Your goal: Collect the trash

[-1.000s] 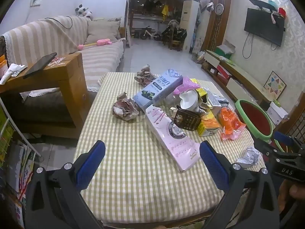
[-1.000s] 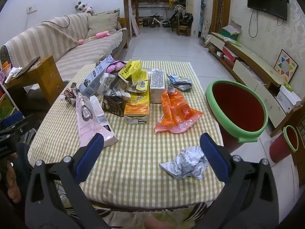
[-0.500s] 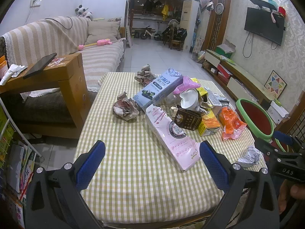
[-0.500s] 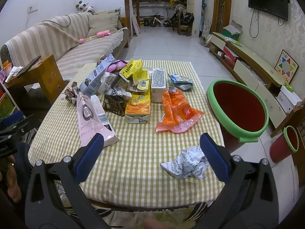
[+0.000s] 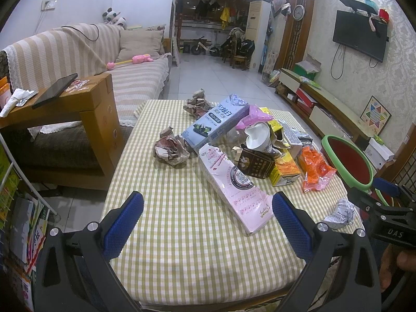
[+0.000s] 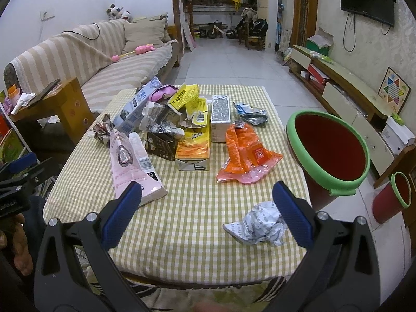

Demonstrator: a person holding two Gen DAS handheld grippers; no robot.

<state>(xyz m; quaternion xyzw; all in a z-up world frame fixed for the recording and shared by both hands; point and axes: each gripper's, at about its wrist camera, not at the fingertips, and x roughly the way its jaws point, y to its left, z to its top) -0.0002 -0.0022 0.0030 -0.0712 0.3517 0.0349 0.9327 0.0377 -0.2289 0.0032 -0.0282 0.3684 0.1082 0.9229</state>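
Trash covers a checked tablecloth (image 5: 182,215) (image 6: 182,223). A crumpled white paper ball (image 6: 260,223) (image 5: 339,214) lies near the front right corner, just ahead of my right gripper (image 6: 206,213), which is open and empty. A flattened pink carton (image 5: 231,184) (image 6: 130,161) lies ahead of my left gripper (image 5: 206,219), also open and empty. Behind it are a crumpled brown paper wad (image 5: 170,150), a blue-grey box (image 5: 215,123), an orange wrapper (image 6: 244,153) and a yellow box (image 6: 193,150). A red bin with a green rim (image 6: 327,145) (image 5: 348,161) stands off the table's right edge.
A wooden side table (image 5: 65,109) with a phone and a striped sofa (image 5: 78,52) stand to the left. A smaller red bin (image 6: 392,197) sits on the floor at right, before a low TV cabinet (image 6: 345,91). A magazine rack (image 5: 15,208) is at the near left.
Both grippers have drawn back and risen slightly, so the table looks a little farther away. Nothing on the table has moved; both stay open.
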